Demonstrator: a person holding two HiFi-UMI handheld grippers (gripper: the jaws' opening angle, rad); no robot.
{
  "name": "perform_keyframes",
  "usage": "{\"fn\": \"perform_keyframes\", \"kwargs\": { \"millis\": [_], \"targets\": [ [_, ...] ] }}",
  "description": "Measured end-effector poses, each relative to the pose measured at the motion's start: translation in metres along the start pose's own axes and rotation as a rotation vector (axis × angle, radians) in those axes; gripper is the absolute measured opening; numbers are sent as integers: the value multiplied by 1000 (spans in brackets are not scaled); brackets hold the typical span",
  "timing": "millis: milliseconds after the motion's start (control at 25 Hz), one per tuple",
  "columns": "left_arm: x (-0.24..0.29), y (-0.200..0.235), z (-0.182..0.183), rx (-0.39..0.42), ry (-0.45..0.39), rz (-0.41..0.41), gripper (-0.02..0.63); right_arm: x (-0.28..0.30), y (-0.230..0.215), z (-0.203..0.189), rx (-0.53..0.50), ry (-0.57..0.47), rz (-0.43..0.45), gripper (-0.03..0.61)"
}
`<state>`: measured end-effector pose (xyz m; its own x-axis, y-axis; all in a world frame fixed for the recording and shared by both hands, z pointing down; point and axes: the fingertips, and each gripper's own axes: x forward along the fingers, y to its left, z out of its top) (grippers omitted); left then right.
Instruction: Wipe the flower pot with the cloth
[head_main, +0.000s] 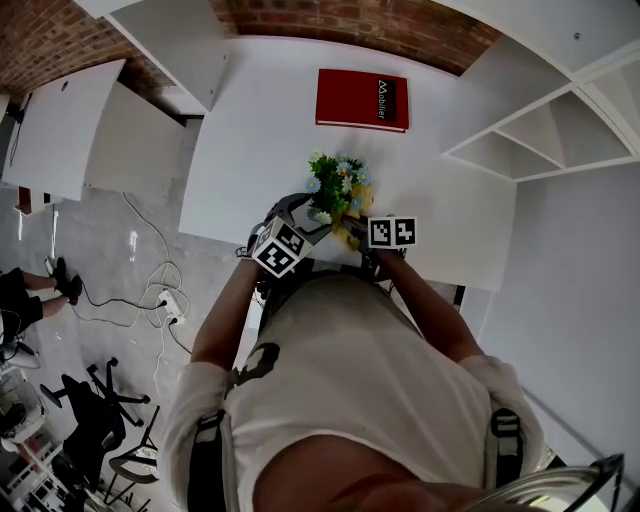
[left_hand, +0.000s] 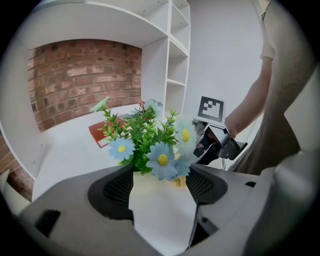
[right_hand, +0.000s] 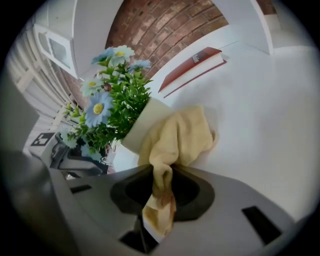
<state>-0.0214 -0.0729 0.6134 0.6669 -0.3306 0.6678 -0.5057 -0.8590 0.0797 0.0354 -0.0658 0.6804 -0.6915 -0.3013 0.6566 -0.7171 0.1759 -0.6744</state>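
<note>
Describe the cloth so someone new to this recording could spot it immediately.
At the near edge of the white table is a white flower pot of blue flowers. The cloth lies against the pot's side, pinched in the right gripper: the only soft, pale yellow thing there.

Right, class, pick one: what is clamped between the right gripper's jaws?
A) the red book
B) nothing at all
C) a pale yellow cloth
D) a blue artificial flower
C: in the right gripper view, the right gripper has its jaws closed on the pale yellow cloth, and the cloth's loose end is bunched against the white flower pot.
</note>
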Motion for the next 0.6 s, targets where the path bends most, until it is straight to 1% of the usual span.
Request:
{"fn": "perform_keyframes", "kwargs": {
  "millis": [120,160,280,360,480,600],
  "targets": [
    [-4,15,3,10,9,25,330,-2,-3,0,-19,9,18,95],
    [-2,18,3,27,26,22,330,-2,-4,1,-18,9,21,94],
    [11,22,3,115,81,5,330,-1,-6,1,-20,4,24,94],
    [19,19,1,150,107,-4,330,-2,-6,0,-14,8,26,97],
    [25,14,0,152,98,13,330,-10,-2,1,-3,11,30,98],
    [25,3,1,133,69,1,331,-25,13,16,3,-46,68,100]
  ]
}}
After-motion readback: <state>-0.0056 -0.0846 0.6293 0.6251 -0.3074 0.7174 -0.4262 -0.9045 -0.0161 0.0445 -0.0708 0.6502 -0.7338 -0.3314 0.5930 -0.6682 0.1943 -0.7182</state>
